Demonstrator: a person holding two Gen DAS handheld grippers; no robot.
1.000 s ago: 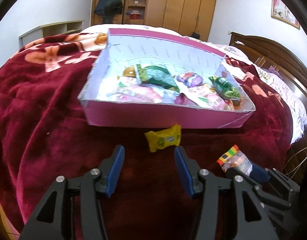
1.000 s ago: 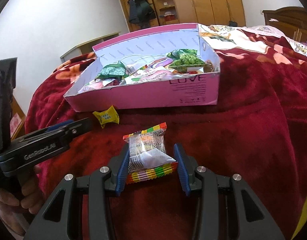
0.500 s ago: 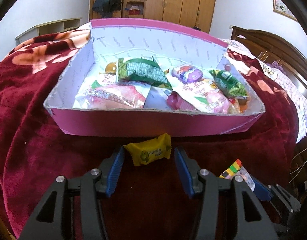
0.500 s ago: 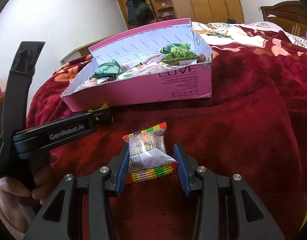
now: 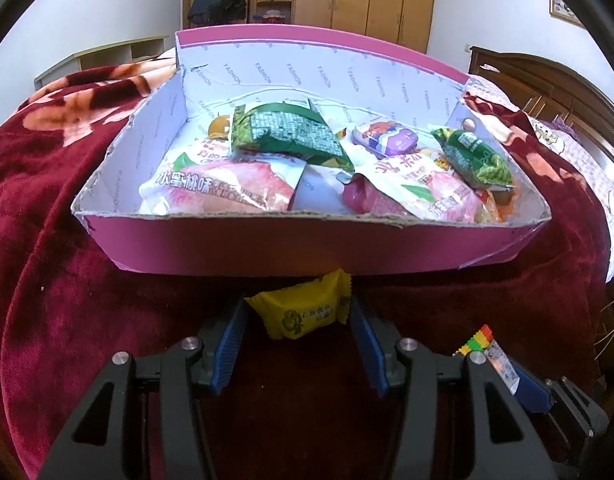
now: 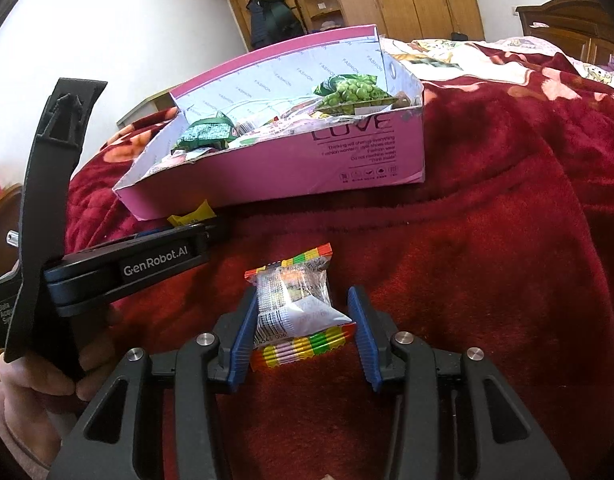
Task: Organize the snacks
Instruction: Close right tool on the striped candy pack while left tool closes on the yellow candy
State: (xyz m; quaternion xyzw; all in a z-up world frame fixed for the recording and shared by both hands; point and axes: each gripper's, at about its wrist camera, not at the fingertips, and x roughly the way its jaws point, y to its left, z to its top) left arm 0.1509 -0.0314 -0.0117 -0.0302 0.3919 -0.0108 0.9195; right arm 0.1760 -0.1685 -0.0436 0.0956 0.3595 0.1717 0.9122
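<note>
The open pink cardboard box (image 5: 267,244) sits on the bed's dark red fuzzy blanket (image 5: 59,280) and already has many snacks in it: a green crinkly packet (image 5: 283,132), a pink peach-picture bag (image 5: 223,188), a small purple pack (image 5: 387,138) and more. So most of the tidying looks done. Two snacks are not in the box yet. One is a small yellow wrapped candy (image 5: 303,312) lying on the blanket just in front of the box's near wall. The left hand-held gripper (image 5: 299,344) is partly open with the candy between its blue pads (image 5: 231,340). The pads are right beside the wrapper ends but do not seem to squeeze it, so it is not picked up yet. The other snack is a clear wrapped treat with rainbow-striped ends (image 6: 297,308), lying on the blanket a little way from the box. The right hand-held gripper (image 6: 303,324) is open only a bit around it; its left pad touches the wrapper, but I see a gap on the other side. Both snacks probably need a grab and a lift into the box.
</note>
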